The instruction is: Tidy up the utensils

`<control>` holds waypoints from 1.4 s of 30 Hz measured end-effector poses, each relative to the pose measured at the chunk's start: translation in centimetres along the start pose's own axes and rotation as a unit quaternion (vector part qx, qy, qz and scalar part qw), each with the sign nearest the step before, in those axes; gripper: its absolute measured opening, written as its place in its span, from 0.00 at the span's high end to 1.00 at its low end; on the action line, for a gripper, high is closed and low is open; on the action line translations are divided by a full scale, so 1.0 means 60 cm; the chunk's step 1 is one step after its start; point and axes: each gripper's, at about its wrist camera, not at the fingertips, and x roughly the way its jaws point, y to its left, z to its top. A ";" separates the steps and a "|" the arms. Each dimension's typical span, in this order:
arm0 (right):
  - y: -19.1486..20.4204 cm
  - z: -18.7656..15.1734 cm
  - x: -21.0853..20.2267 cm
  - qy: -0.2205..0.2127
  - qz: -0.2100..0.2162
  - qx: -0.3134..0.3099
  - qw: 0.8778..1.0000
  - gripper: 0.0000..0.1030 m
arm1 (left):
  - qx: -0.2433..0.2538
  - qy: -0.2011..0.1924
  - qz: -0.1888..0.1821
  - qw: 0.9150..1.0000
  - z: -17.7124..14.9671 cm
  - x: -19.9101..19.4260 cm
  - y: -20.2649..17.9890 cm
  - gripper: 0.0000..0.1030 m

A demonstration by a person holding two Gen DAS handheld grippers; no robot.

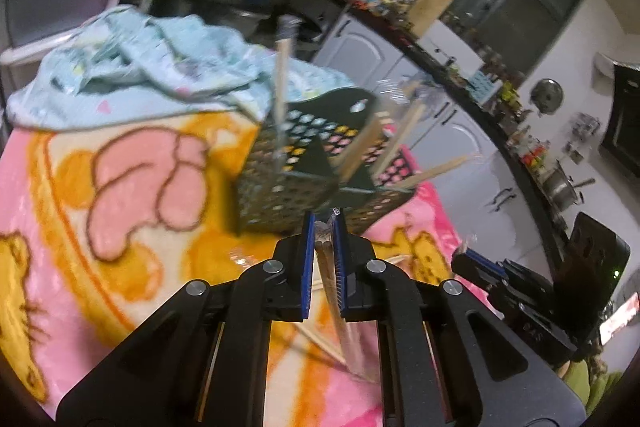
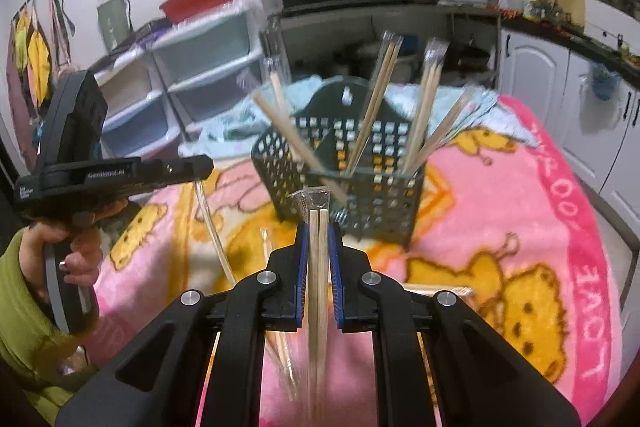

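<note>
The left gripper (image 1: pixel 323 227) is gripping wrapped chopsticks (image 1: pixel 326 259) in closed jaws. The right gripper (image 2: pixel 319 239) is clamping another wrapped pair (image 2: pixel 319 267) near the green basket (image 2: pixel 372 195).

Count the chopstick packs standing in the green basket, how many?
4 in the green basket: one leaning left, one middle, one right of it, one tilted far right. Others may be hidden.
</note>
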 end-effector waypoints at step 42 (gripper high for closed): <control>-0.035 0.060 -0.186 -0.157 -0.049 0.017 0.986 0.95 | 0.135 -0.084 -0.077 0.984 0.105 -0.049 -0.209 0.95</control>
